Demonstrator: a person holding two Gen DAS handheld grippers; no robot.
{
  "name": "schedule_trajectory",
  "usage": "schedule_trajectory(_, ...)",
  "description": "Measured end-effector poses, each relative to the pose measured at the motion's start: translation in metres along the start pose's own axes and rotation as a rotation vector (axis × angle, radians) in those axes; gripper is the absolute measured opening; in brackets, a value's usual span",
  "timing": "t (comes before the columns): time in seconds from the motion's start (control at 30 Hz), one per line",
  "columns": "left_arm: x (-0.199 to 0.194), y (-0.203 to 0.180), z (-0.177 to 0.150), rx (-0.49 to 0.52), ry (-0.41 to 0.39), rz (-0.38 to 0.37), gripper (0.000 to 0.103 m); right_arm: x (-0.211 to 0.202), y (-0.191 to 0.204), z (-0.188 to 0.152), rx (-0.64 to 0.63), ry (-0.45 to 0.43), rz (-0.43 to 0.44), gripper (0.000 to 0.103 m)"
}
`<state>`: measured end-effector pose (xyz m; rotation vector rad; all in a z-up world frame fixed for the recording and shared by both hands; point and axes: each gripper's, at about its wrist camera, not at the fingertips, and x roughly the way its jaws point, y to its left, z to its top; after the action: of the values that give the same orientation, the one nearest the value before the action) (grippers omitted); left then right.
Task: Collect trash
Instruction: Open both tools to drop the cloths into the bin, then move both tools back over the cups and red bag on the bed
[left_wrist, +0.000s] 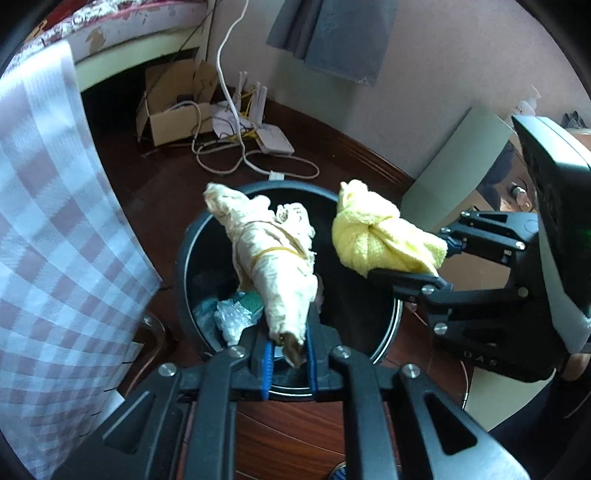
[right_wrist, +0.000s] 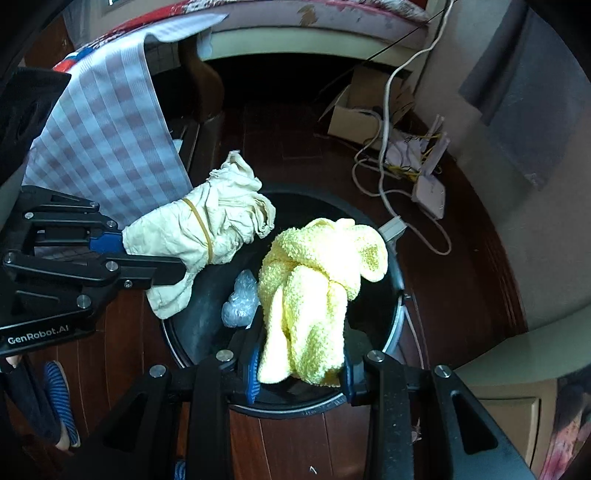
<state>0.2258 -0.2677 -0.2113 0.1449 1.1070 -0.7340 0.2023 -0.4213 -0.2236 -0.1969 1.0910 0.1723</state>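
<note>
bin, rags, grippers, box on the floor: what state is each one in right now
bin: open, no lid, trash inside
beige rag: bundled with a rubber band, held over the bin
yellow rag: knotted, held over the bin
left gripper: shut on the beige rag
right gripper: shut on the yellow rag
cardboard box: flaps open, on the floor
cable: loose on the floor

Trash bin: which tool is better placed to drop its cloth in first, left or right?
Right, marginally. Its yellow towel hangs squarely over the bin opening. The left tool holds the banded beige rag over the bin too, but the rag's far end reaches the rim.
</note>
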Motion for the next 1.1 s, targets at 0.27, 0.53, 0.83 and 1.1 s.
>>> schedule_trajectory(0.27,0.015,0.009,-0.002,-0.024,0.002,0.074,0.085,0.023,-0.003,-0.004,-0.033,0.030,-0.093,0.080)
schedule_trajectory(0.53,0.010,0.021,-0.016,-0.054,-0.031,0.213,0.102,0.025,-0.035,-0.009,0.096,0.072,-0.118,0.102)
schedule_trajectory(0.83,0.000,0.024,-0.013,-0.077,-0.066,0.231,0.102,0.024,-0.024,-0.010,0.093,0.063,-0.123,0.102)
schedule_trajectory(1.1,-0.009,0.023,-0.016,-0.096,-0.085,0.243,0.102,0.010,-0.016,-0.008,0.099,0.023,-0.117,0.102)
